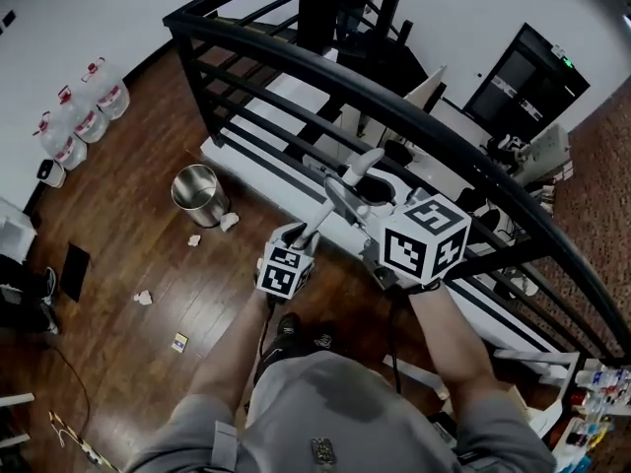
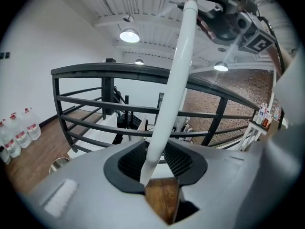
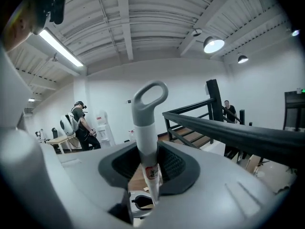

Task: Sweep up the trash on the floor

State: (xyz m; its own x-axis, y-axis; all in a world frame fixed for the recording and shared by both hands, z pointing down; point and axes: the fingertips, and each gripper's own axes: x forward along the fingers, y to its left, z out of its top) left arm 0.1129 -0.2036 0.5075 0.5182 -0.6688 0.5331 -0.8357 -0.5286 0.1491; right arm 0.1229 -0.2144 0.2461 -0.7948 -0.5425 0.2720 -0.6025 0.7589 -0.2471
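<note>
A long white broom handle (image 1: 330,205) with a grey loop at its top (image 3: 150,97) rises in front of me. My right gripper (image 1: 347,193) is shut on it just below the loop, the pads (image 3: 174,168) tight against the handle (image 3: 145,137). Lower down, my left gripper (image 1: 301,236) is open; the handle (image 2: 176,75) passes between its jaws with a gap on each side. The right gripper (image 2: 224,13) shows at the top of the left gripper view. Bits of crumpled paper (image 1: 194,240) (image 1: 144,298) and a small card (image 1: 179,341) lie on the wooden floor. The broom's head is hidden.
A shiny metal bin (image 1: 197,190) stands by the trash, with another paper wad (image 1: 229,222) beside it. A black stair railing (image 1: 394,106) runs across just ahead. Water bottles (image 1: 84,116) line the left wall. A person (image 3: 81,125) stands far off.
</note>
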